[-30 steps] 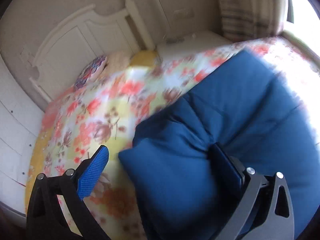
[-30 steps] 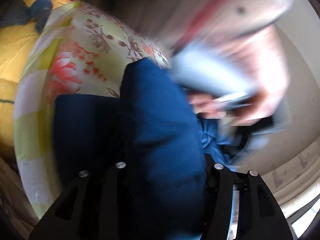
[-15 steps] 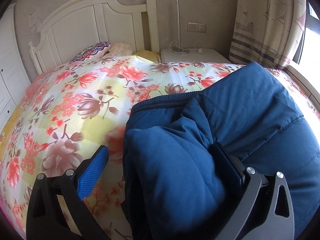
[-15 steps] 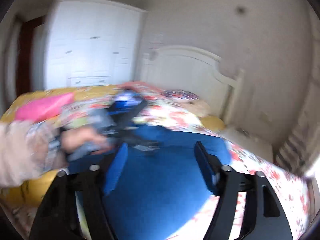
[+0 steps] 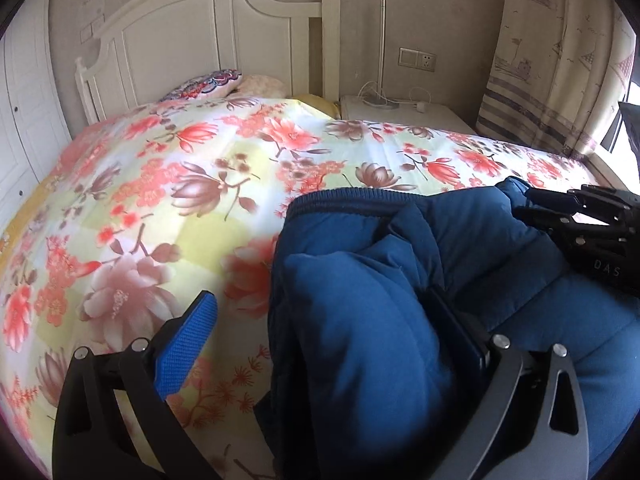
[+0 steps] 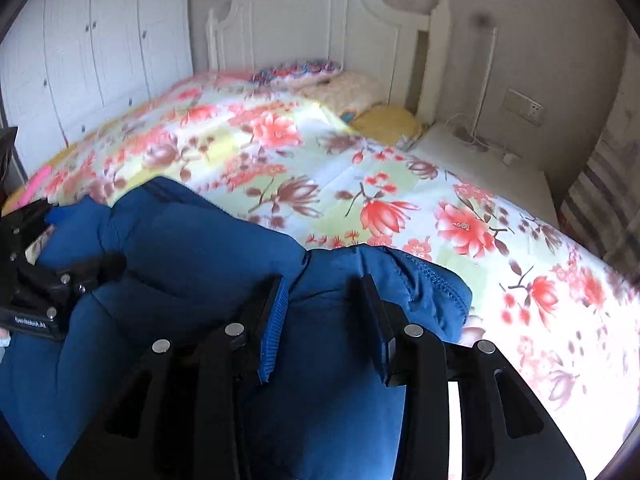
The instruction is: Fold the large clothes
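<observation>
Left wrist view: my left claw (image 5: 320, 328) stands wide apart over the bed (image 5: 168, 208). Its left pad is bare above the flowered bedspread, while its right finger is pressed into a puffy fold of the blue padded jacket (image 5: 360, 304). The pads are not clamped on the cloth; a bulge of it simply sits between them. The jacket lies bunched on the near right part of the bed, its ribbed hem running across the top of the heap. At the right edge, my right claw (image 5: 532, 204) reaches in at the jacket's far corner. Behind the bed are the white headboard (image 5: 208, 28), a patterned pillow (image 5: 204, 84), a white nightstand (image 5: 412, 114) and a curtain (image 5: 560, 52).

Right wrist view: my right claw (image 6: 326, 320) is narrow and its jaws are closing, with a ridge of the jacket (image 6: 180, 248) between the blue pads; whether they already pinch it I cannot tell. The jacket's stitched corner (image 6: 440, 284) lies just right of my fingers on the bedspread. My left claw (image 6: 60, 276) shows at the left edge, dug into the cloth. White wardrobe doors (image 6: 92, 48) stand far left.
</observation>
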Tool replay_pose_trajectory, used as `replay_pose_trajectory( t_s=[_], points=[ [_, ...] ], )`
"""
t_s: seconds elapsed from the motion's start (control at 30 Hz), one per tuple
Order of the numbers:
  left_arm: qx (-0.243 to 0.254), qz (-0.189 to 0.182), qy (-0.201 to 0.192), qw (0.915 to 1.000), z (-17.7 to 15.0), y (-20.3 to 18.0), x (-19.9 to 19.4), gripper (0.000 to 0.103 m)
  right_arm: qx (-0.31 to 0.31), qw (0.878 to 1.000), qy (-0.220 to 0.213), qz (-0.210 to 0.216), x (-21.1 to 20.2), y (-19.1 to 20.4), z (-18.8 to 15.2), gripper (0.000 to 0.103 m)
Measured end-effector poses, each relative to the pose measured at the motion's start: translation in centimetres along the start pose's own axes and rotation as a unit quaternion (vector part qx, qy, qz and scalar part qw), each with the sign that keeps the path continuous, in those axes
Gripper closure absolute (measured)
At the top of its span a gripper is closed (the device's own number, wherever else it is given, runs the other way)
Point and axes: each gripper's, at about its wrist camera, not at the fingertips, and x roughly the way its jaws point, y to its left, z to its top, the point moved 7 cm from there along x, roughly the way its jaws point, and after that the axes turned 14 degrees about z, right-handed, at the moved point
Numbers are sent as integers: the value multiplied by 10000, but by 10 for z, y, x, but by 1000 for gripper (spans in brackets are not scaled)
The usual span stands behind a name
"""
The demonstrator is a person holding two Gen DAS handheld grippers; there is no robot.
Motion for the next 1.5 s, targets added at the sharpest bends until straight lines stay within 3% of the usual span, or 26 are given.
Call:
replay_pose_trajectory(
  t_s=[0.1,0.17,0.27,0.3,0.33,0.4,0.57,0.6,0.67,0.73,0.77,0.83,0.87,1.03,1.1,1.17,1.27,1.33,1.4,1.43,1.5],
  points=[
    [18,57,-60,10000,0,0,-2,2,-200,9993,239,-206,-9,3,12,66],
    [3,72,-95,9999,-1,0,-3,2,-174,9993,-100,-314,-21,-3,24,66],
    [-4,77,-111,9999,0,1,-4,2,376,9965,-581,-463,-31,-26,30,66],
    [-10,73,-110,9999,0,1,-4,2,379,9970,-318,-599,-17,-32,22,66],
    [-15,82,-101,9999,0,1,-4,2,384,9983,198,-403,9,-33,5,66],
    [-44,84,-74,9999,-1,1,-3,2,582,9982,72,-147,18,-35,-4,66],
    [-59,74,-92,9999,-1,1,-4,2,395,9971,504,-417,12,-29,6,66],
    [-54,86,-103,9999,-1,1,-4,2,426,9965,487,-531,5,-28,13,66],
    [-65,69,-101,9999,-1,2,-4,2,527,9961,22,-710,-16,-24,26,66],
    [-63,79,-103,9999,0,1,-5,2,446,9973,-369,-441,-28,-6,35,66],
    [-61,85,-105,9999,0,1,-5,2,239,9989,-135,-391,-19,2,30,66],
    [-72,146,-132,9998,0,1,-7,2,-114,9961,798,-349,18,13,4,65],
    [-57,170,-149,9997,0,2,-8,2,-381,9959,649,-507,19,17,2,65],
    [177,493,-140,9985,12,11,-24,2,-418,9951,610,-660,18,16,0,65],
    [61,721,-384,9966,25,25,-44,2,-383,9957,551,-643,17,14,-1,65],
    [-318,589,-624,9958,42,42,-68,2,-315,9966,499,-581,17,12,-1,65],
    [-860,-56,-824,9929,67,54,-98,2,-281,9967,462,-603,15,12,2,65],
    [-780,-519,-752,9928,75,39,-103,2,-268,9968,429,-612,15,12,1,65],
    [-499,-1047,-442,9923,69,12,-93,2,-242,9972,386,-594,14,11,1,65],
    [-346,-1122,-282,9927,62,2,-84,2,-231,9973,369,-586,14,10,0,65],
    [-55,-772,119,9969,40,-12,-51,2,-208,9977,328,-561,14,10,0,65]
  ],
)
